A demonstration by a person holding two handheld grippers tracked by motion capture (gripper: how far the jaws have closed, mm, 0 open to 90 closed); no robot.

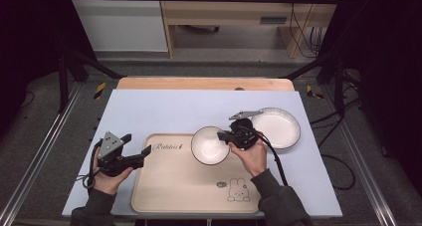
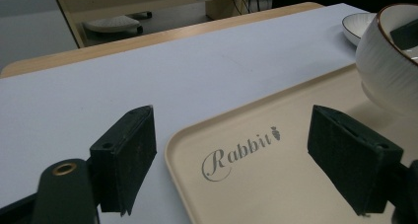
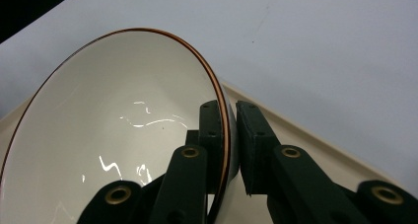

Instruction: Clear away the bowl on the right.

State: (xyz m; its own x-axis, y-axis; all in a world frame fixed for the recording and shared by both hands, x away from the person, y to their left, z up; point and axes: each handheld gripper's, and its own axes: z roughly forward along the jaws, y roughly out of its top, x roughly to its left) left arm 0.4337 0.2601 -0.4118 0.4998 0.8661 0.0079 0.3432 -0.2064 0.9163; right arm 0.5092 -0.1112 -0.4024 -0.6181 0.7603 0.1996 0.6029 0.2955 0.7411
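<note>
A white bowl (image 1: 209, 145) with a brown rim hangs over the upper right part of a beige tray (image 1: 179, 186). My right gripper (image 1: 230, 136) is shut on the bowl's rim, one jaw inside and one outside, as the right gripper view shows with the bowl (image 3: 113, 135) and the gripper (image 3: 227, 130). My left gripper (image 1: 139, 144) stands open at the tray's upper left corner, holding nothing. In the left gripper view the gripper (image 2: 236, 160) straddles the tray's (image 2: 276, 184) corner near the word "Rabbit", and the bowl (image 2: 389, 71) is at the right edge.
A white plate (image 1: 276, 127) with a dark rim lies on the pale blue mat (image 1: 164, 109) right of the bowl. A rabbit drawing (image 1: 238, 190) marks the tray's lower right. Table edges and metal frame rails (image 1: 45, 146) flank the mat.
</note>
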